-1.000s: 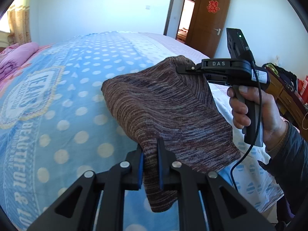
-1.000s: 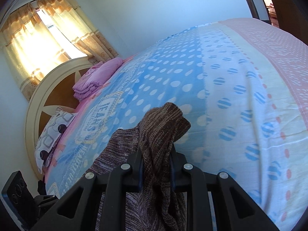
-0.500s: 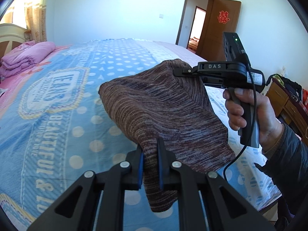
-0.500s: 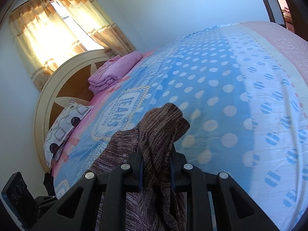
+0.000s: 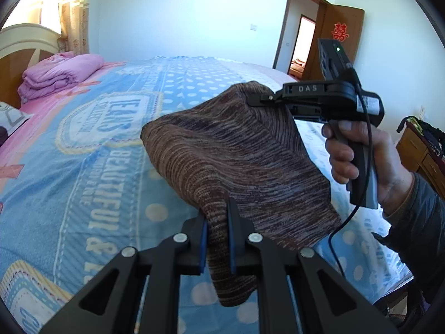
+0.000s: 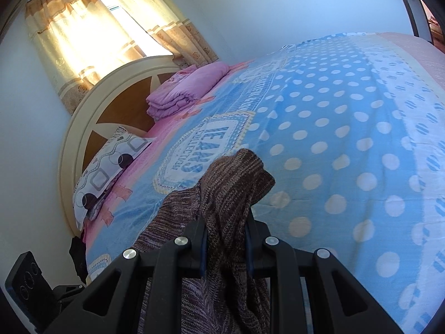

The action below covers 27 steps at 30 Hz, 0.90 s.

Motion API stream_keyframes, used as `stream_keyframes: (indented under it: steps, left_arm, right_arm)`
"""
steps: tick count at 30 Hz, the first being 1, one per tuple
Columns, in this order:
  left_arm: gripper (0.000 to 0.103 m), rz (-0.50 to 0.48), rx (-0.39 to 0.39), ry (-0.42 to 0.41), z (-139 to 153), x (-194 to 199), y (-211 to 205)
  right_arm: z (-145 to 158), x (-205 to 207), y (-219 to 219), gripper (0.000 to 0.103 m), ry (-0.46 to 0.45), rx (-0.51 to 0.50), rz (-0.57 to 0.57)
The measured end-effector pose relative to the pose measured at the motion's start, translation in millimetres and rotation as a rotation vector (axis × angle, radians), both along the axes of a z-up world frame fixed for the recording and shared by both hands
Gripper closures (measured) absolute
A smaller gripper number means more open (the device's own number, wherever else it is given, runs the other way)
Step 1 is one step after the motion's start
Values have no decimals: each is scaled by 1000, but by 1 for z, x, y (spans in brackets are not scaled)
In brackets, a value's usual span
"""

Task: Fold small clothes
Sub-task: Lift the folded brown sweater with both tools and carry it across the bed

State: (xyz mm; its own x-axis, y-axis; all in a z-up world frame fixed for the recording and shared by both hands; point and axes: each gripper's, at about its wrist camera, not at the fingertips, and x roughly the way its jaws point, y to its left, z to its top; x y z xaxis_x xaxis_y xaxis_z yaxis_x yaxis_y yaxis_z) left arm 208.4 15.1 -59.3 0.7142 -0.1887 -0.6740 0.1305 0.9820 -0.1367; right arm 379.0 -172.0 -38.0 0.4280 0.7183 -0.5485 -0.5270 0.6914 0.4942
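A brown knit garment (image 5: 236, 161) hangs above the bed (image 5: 83, 183), stretched between both grippers. The left gripper (image 5: 217, 236) pinches one edge tight; the right gripper (image 6: 225, 239) clamps a bunched corner. Only the left view shows the right hand (image 5: 361, 153); only the right view shows the patterned pillow (image 6: 108, 164).

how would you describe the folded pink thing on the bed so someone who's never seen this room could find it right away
Start at the big bed with the blue polka-dot cover and go to its head, by the rounded cream headboard. There, on the cover's pink edge, sits the folded pink quilt. Unlike the patterned pillow beside it, it is plain pink and stacked in thick layers.
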Motion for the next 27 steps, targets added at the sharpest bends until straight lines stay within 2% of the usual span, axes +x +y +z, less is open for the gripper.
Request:
stream_keyframes:
  steps: [14,21,27]
  left_arm:
    - [91,75,64,2,-6,-21,50]
    - [91,117,62,13,-15,-31,71]
    - [91,135,58,25,-21,-37,80]
  right_arm:
    - [-4,-5,87,82,15,-24,115]
    - [-9,-16,135,82,15,-46,186]
    - [-17,-21,159,82,32,-61,221]
